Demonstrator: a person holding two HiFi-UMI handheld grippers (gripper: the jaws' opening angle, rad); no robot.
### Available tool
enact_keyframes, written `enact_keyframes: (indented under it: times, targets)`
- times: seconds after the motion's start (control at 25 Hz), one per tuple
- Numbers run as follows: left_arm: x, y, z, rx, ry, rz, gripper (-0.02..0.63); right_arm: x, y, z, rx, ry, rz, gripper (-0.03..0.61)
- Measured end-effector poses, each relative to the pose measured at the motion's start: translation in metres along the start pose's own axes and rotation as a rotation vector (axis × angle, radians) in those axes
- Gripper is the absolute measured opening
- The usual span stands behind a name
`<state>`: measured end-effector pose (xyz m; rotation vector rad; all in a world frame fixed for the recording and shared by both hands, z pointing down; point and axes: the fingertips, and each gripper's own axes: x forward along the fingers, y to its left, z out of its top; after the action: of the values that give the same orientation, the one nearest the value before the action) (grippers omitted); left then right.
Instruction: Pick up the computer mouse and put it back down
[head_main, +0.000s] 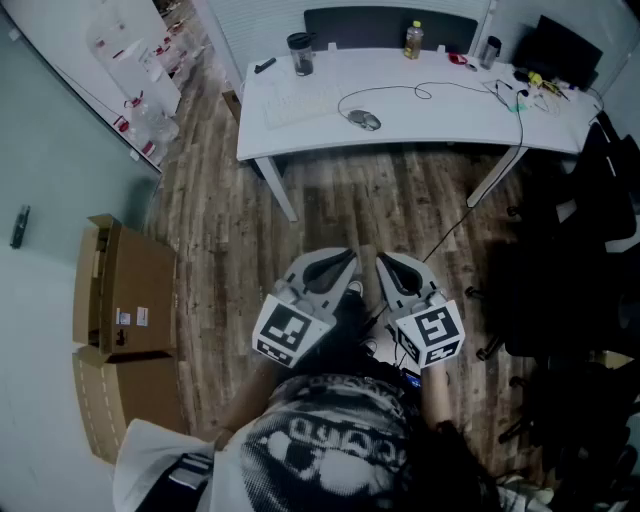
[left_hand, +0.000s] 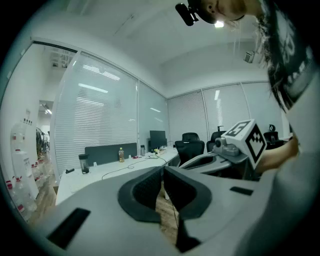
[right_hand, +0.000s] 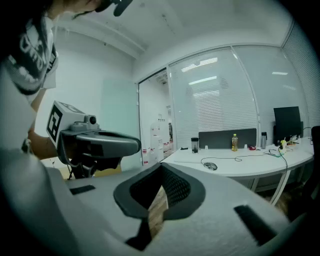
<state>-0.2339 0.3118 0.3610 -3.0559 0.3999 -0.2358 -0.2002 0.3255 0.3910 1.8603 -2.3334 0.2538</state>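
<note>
Computer mouse (head_main: 364, 120) on the white desk (head_main: 450, 125) at the far end of the head view, just right of a pale keyboard (head_main: 300, 103) (cable (head_main: 420, 92) looping off to the right). Well apart from both claws. Also on the desk: dark tumbler (head_main: 300, 54), yellow bottle (head_main: 413, 39), monitor (head_main: 565, 45) at the right corner. Wood-plank floor (head_main: 400, 200) below, cardboard boxes (head_main: 125, 290) by the left wall, black office chairs (head_main: 600, 200) at the right. Left gripper (head_main: 340, 262) and right gripper (head_main: 392, 265) side by side over the floor, close to the person's body.

Left gripper view: jaws closed together and empty, tips meeting, a sliver of floor behind them. Beyond, the long desk under glass walls with lowered blinds, ceiling lights on.

Right gripper view: jaws likewise pressed together, empty. Mouse (right_hand: 210, 166) ahead and to the right on the desk, far off, tumbler and bottle behind it near a grey partition (right_hand: 227, 138).
</note>
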Motion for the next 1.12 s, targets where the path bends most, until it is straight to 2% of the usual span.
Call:
enact_keyframes:
  times: [0.4, 0.68, 0.88, 1.12]
  targets:
    - [-0.001, -0.008, -0.001, 0.009, 0.0, 0.03, 0.015, -0.011, -0.002, 0.002, -0.007, -0.03, 0.009, -0.006]
    - [-0.012, -0.012, -0.012, 0.015, 0.037, 0.052, 0.015, -0.01, 0.007, -0.009, 0.012, -0.026, 0.04, -0.006]
    - [-0.011, -0.015, -0.012, 0.013, 0.053, 0.057, 0.015, -0.007, -0.004, -0.013, 0.041, -0.032, 0.04, -0.006]
    - [0.007, 0.004, -0.015, -0.001, 0.067, 0.073, 0.015, 0.014, -0.027, -0.015, 0.06, -0.022, 0.045, -0.006]
